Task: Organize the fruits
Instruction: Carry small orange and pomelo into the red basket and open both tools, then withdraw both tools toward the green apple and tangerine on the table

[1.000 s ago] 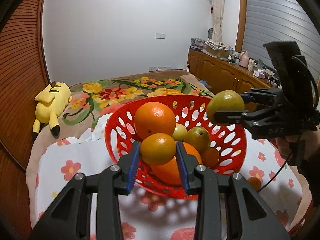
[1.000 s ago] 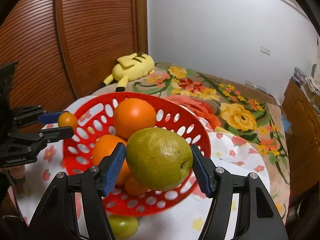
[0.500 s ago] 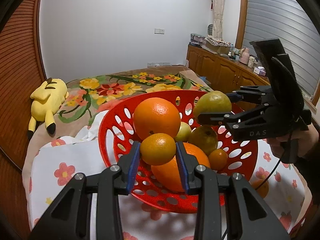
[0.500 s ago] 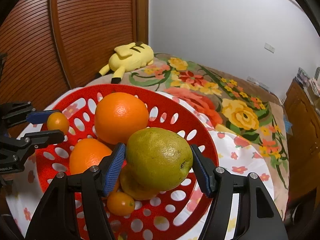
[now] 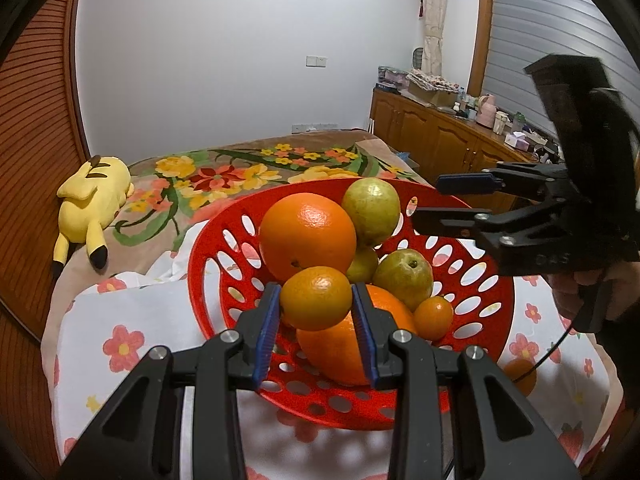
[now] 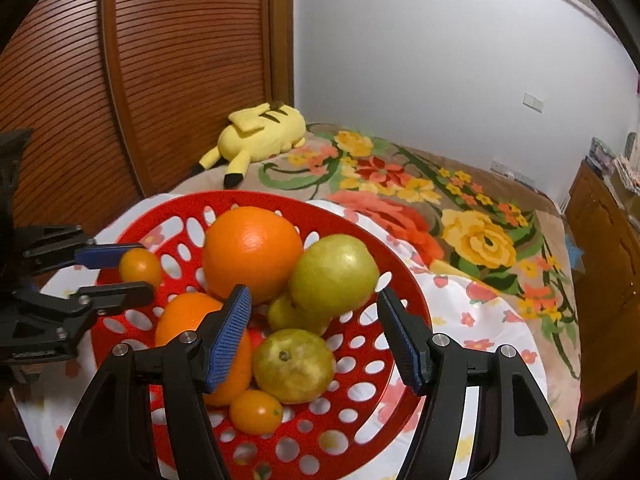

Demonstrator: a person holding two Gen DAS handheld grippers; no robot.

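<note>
A red perforated basket [image 5: 208,240] [image 6: 256,196] holds a big orange [image 5: 307,236] [image 6: 252,252], other oranges and green fruit. My left gripper [image 5: 315,294] [image 6: 138,270] is shut on a small orange [image 5: 316,298] [image 6: 140,266], held over the basket's near side. A green pear [image 5: 372,210] [image 6: 334,272] rests on the pile against the big orange. My right gripper [image 6: 313,298] [image 5: 440,200] stands open just behind the pear, with its pads clear of it.
The basket sits on a flowered white cloth [image 5: 120,344] on a bed. One loose orange [image 5: 520,376] lies on the cloth by the basket. A yellow plush toy [image 5: 94,196] [image 6: 260,132] lies further back. A wooden cabinet [image 5: 440,140] stands on the right.
The right gripper carried the green pear over the basket and let it go; the pear now rests on the pile. The left gripper kept its hold on the small orange.
</note>
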